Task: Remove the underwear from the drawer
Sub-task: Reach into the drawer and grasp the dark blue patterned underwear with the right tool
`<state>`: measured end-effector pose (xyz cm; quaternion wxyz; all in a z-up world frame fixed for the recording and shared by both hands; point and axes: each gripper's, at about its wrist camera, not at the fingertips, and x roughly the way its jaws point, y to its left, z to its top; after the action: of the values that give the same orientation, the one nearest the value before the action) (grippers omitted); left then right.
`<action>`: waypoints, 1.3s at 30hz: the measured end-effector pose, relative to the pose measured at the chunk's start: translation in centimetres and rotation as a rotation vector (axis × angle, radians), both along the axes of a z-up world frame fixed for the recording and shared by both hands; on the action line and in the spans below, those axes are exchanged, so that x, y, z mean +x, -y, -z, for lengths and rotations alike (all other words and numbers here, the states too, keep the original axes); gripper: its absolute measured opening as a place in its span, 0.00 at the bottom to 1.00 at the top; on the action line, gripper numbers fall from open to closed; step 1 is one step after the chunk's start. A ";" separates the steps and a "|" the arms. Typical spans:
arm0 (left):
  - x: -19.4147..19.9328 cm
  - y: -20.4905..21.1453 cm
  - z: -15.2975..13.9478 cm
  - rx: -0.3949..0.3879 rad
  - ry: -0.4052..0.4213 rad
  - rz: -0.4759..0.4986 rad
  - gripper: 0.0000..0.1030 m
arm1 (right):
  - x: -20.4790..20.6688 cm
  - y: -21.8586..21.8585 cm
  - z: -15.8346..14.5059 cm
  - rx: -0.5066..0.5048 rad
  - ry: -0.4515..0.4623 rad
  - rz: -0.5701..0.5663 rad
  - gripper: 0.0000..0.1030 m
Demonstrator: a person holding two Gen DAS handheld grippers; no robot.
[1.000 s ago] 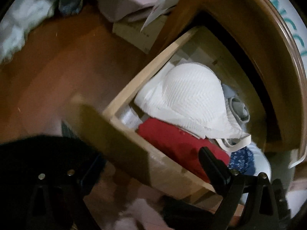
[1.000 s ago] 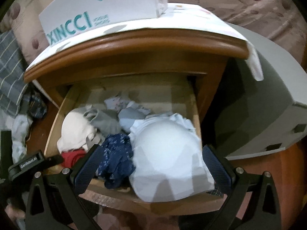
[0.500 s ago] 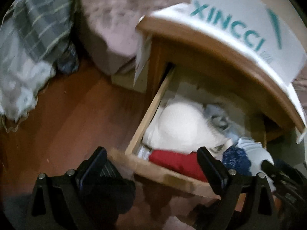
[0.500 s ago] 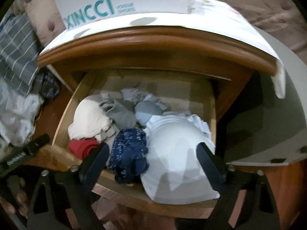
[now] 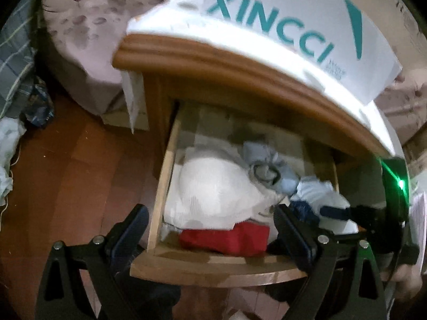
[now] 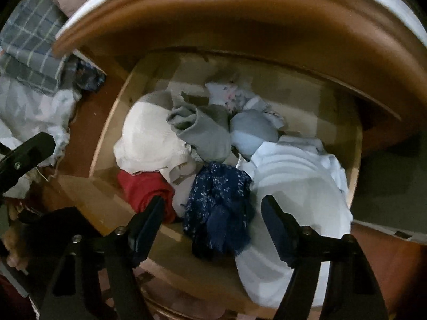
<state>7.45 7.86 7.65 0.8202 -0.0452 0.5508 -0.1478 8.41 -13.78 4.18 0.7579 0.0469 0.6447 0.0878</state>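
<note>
The wooden drawer (image 6: pixel 88 192) of the nightstand stands pulled out, full of clothing. Navy speckled underwear (image 6: pixel 218 202) lies at its front middle, between a red cloth (image 6: pixel 144 192) and a large pale padded bra (image 6: pixel 299 186). My right gripper (image 6: pixel 213 213) hangs pointing down over the navy underwear. Its jaws are closing with the underwear between them, and the pads are still apart from the fabric. My left gripper (image 5: pixel 210 229) is open and empty, raised in front of the drawer (image 5: pixel 213 266), above a white bra (image 5: pixel 213 189) and the red cloth (image 5: pixel 234 237).
A white XINCCI box (image 5: pixel 293 26) sits on the nightstand top, which overhangs the back of the drawer. Grey and light blue garments (image 6: pixel 205 133) fill the drawer's middle. Plaid cloth (image 6: pixel 29 48) and bedding lie on the wooden floor (image 5: pixel 66 173) to the left.
My right gripper moved in close over the drawer and its jaws narrowed around the navy underwear. My left gripper rose, rolled upright and pulled back from the drawer's front.
</note>
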 end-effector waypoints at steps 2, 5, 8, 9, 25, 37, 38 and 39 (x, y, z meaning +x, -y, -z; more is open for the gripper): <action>-0.2 -0.1 1.0 0.006 -0.016 0.001 0.94 | 0.4 -0.5 0.9 -0.024 -0.021 -0.015 0.70; -0.3 0.0 2.2 0.036 -0.014 0.031 0.94 | 0.6 -1.2 2.0 -0.064 -0.042 -0.045 0.69; -0.3 -0.2 2.4 0.024 -0.011 0.019 0.94 | 0.7 -1.9 3.0 -0.094 -0.060 -0.083 0.69; -0.3 -0.4 2.4 0.022 -0.010 0.010 0.94 | 0.7 -2.2 3.3 -0.104 -0.064 -0.097 0.69; -0.4 1.5 3.2 0.029 -0.058 0.096 0.94 | -0.2 -2.5 4.8 -0.114 -0.069 -0.103 0.27; -0.2 4.9 5.4 0.015 -0.292 0.176 0.94 | -2.9 3.2 -0.1 0.028 0.133 0.143 0.25; -0.1 5.2 5.6 0.034 -0.306 0.177 0.94 | -3.0 3.3 -0.3 0.028 0.150 0.151 0.25; 0.0 5.7 5.8 0.054 -0.316 0.178 0.94 | -3.1 3.7 -0.5 0.034 0.174 0.161 0.25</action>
<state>7.45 2.20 1.83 0.7082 0.0033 0.6783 -0.1961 5.27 -17.50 4.69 0.8147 0.1036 0.5690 0.0415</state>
